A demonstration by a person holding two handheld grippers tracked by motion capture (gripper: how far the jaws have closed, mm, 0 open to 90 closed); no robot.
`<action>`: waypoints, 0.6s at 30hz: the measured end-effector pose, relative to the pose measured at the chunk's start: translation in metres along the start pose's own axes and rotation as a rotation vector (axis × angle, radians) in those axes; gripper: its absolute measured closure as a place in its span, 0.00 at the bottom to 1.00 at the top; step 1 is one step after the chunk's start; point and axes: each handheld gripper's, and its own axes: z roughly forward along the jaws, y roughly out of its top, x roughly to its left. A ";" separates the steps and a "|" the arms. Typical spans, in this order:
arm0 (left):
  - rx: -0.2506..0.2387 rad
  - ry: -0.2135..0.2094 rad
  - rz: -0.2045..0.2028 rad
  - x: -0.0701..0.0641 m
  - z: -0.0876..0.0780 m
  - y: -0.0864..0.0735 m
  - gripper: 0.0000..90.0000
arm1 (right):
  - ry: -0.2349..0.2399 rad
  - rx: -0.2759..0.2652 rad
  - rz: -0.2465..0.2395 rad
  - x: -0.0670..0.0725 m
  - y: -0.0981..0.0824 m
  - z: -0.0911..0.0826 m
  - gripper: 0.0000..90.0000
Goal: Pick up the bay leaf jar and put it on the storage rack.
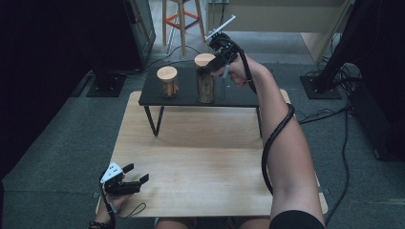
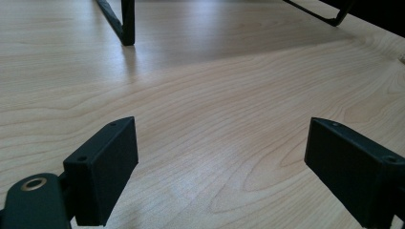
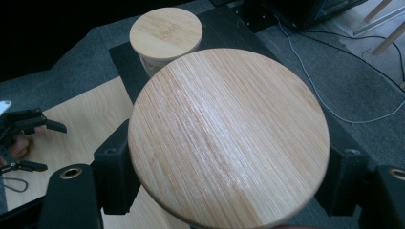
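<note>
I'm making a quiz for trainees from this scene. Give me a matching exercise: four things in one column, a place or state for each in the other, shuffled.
Things:
1. taller jar
2. shorter jar
3. left tongs
4. black shelf

Places or states:
A. open, near the table's front edge
B. gripped by the right tongs
C. stands on the wooden table
D. standing free, left on the shelf

Pairs: 1-B, 2-D, 3-A, 4-C

Right arm (image 1: pixel 282 143) stretched far forward, forearm bare, cable trailing along it. Right gripper (image 1: pixel 210 67) at full reach, angled down and to the left in the high view; jaws clamped from both sides on a jar (image 1: pixel 206 78) just under its lid. Left hand (image 1: pixel 110 198) low, near the body. Left gripper (image 1: pixel 138 174) roughly level, pointing right, jaws wide apart, nothing between them.
</note>
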 end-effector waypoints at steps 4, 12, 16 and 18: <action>0.001 0.004 0.003 -0.001 0.000 0.000 0.12 | -0.003 -0.003 0.000 0.000 -0.003 -0.002 0.28; -0.003 0.006 -0.002 0.000 0.000 -0.001 0.12 | -0.007 -0.014 0.009 0.001 -0.009 -0.002 0.26; -0.007 0.006 -0.005 -0.001 -0.001 -0.001 0.12 | -0.043 0.021 0.023 0.006 -0.009 0.000 0.13; -0.007 0.006 -0.006 0.000 -0.001 -0.001 0.12 | -0.054 0.031 0.025 0.007 -0.010 0.001 0.12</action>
